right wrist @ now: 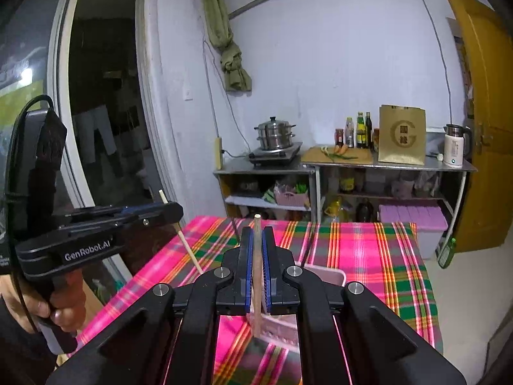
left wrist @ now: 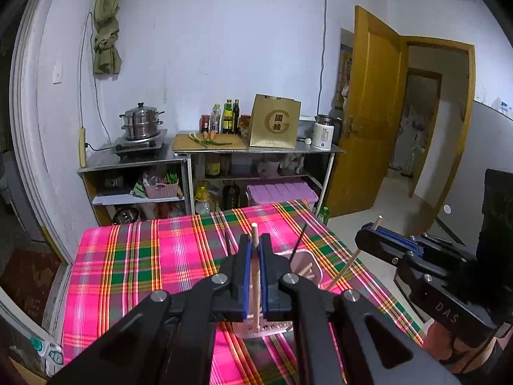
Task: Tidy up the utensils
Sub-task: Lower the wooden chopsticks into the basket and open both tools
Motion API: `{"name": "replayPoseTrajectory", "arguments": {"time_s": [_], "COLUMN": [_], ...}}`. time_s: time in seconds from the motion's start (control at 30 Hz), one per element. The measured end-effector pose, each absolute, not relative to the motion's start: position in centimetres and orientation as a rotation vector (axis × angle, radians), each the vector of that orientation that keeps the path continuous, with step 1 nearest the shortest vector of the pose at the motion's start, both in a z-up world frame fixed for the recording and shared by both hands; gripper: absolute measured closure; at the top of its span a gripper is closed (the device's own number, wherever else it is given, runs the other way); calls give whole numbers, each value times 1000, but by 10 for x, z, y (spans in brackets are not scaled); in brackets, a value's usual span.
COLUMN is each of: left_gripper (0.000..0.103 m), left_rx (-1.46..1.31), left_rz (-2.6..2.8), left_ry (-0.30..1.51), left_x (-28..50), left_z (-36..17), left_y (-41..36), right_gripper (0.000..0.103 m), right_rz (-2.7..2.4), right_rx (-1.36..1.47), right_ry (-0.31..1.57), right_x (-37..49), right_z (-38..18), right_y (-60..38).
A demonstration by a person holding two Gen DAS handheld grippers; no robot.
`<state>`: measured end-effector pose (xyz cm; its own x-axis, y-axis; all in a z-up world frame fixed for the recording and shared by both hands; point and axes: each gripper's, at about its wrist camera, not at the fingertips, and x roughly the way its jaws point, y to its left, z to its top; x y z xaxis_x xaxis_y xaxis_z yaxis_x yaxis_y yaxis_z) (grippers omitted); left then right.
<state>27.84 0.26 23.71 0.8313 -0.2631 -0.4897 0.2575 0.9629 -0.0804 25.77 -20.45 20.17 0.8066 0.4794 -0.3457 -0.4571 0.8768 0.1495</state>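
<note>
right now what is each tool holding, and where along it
Each holds one wooden chopstick. The left tool grips its chopstick just below the top end; the right tool likewise clamps its chopstick near the top.

Chopstick between right gripper fingers

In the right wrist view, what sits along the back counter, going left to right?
Steamer pot on a hob, cutting board with vegetables, bottles, gold paper bag, white kettle.
</note>
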Motion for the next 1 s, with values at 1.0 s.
{"name": "replayPoseTrajectory", "arguments": {"time_s": [1.0], "left_gripper": [97], "left_rx": [-41], "left_rz": [-287], "left_ry": [616], "left_x": [349], "left_z": [164], "left_y": [-1], "right_gripper": [98], "right_rz": [463], "right_rx": [81], "right_ry": [477], "right_x": [332], "right_z": [143], "right_y": [-199]}}
